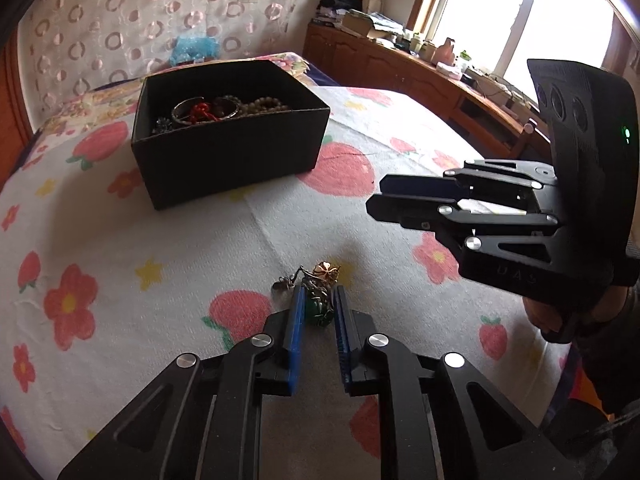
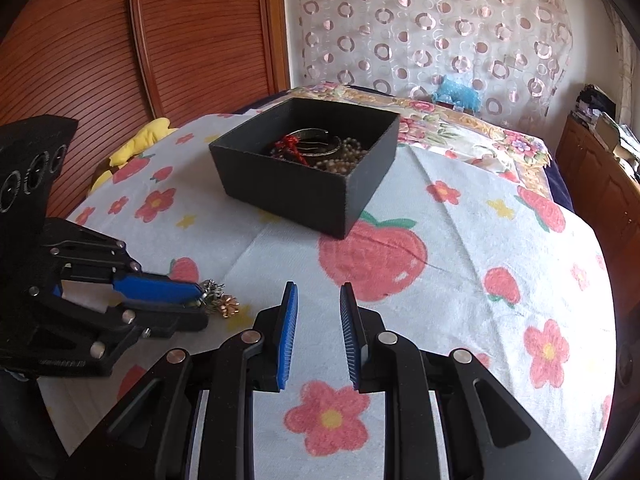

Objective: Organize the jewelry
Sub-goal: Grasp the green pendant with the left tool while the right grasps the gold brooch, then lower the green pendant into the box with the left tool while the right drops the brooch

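Here, left gripper around brooch cluster, well clear of box.

I count two hand-held grippers in my views: the left hand-held gripper and the right hand-held gripper, two blue pads on each. One black box on the bed. One small cluster of trinkets outside the box; its pieces are too tangled to count. Inside the box: one metal bangle, one red knot, and at least one bead string.
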The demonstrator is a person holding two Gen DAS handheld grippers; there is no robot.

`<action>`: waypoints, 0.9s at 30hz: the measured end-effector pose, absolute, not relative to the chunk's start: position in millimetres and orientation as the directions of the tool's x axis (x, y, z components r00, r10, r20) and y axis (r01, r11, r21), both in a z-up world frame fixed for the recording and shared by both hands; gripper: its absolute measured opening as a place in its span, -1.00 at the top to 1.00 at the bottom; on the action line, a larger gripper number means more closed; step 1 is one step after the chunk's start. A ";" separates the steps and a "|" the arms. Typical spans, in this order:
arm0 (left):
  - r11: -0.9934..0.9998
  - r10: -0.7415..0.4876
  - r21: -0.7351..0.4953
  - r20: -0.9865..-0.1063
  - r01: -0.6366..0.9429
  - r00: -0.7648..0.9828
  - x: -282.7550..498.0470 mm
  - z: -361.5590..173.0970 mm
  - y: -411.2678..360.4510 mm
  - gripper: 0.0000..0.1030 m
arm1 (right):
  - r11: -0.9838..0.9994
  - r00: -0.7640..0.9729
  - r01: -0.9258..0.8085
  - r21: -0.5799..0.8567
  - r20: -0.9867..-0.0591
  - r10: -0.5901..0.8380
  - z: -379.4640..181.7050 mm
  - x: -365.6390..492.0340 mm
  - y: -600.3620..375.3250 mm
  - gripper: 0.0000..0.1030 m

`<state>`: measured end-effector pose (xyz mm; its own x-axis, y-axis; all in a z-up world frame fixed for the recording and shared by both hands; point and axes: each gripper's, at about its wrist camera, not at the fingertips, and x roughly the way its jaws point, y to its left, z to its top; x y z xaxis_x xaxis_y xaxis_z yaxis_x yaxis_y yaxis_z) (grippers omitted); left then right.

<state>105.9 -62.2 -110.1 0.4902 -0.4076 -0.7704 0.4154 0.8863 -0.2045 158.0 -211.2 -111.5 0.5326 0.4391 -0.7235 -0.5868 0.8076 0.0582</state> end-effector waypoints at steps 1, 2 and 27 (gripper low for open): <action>0.889 -0.403 -0.200 -0.770 0.413 0.495 106.0 -110.1 -61.2 0.75 | 0.804 0.530 -0.592 0.057 -0.724 0.442 -111.4 157.4 -209.4 0.53; 0.892 -0.398 -0.195 -0.768 0.409 0.502 105.7 -109.7 -59.8 0.75 | 0.801 0.528 -0.595 0.058 -0.724 0.445 -111.2 156.9 -207.9 0.53; 0.940 -0.327 -0.178 -0.712 0.290 0.621 114.7 -85.1 -11.1 0.83 | 0.699 0.416 -0.712 0.062 -0.765 0.492 -121.4 137.4 -168.0 0.37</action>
